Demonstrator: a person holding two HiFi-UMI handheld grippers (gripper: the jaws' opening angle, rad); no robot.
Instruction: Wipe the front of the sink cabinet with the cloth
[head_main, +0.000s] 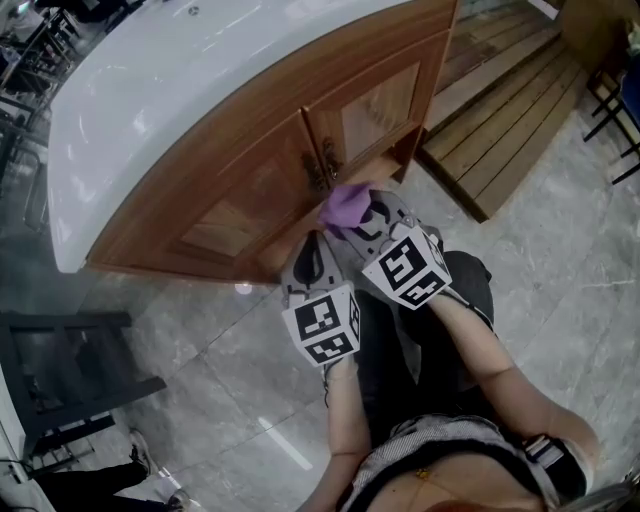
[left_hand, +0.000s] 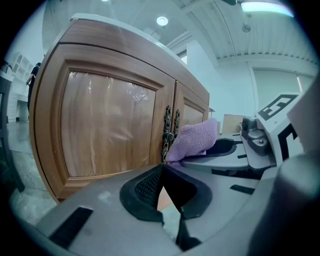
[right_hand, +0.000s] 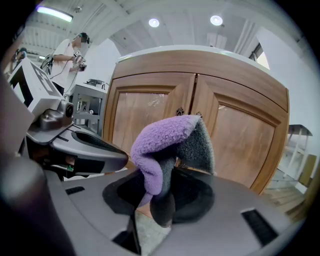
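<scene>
Gripping a purple cloth (right_hand: 165, 145) with a grey underside, the right tongs (right_hand: 161, 186) are closed on its lower fold, and the rest of it stands up in a bunched hump above the jaws. The cloth (head_main: 345, 205) is held at the front of the wooden cabinet (head_main: 250, 170), low down where its two doors (right_hand: 200, 120) meet, just beside the dark ornate handles (left_hand: 170, 132). Whether the fabric actually touches the wood cannot be told from any view.

The left tongs (left_hand: 162, 170) sit just beside the right tongs (head_main: 362, 222), a little further from the cabinet's middle seam and facing its left door. Their jaws are closed tip to tip with nothing between them.

A white counter (head_main: 180, 80) caps the cabinet and overhangs its front. Grey marbled floor (head_main: 230, 370) runs out from the cabinet's base, and a slatted wooden platform (head_main: 500, 130) lies beside the cabinet's right end. Far off past the cabinet's left end, a person (right_hand: 67, 55) stands in the background.
</scene>
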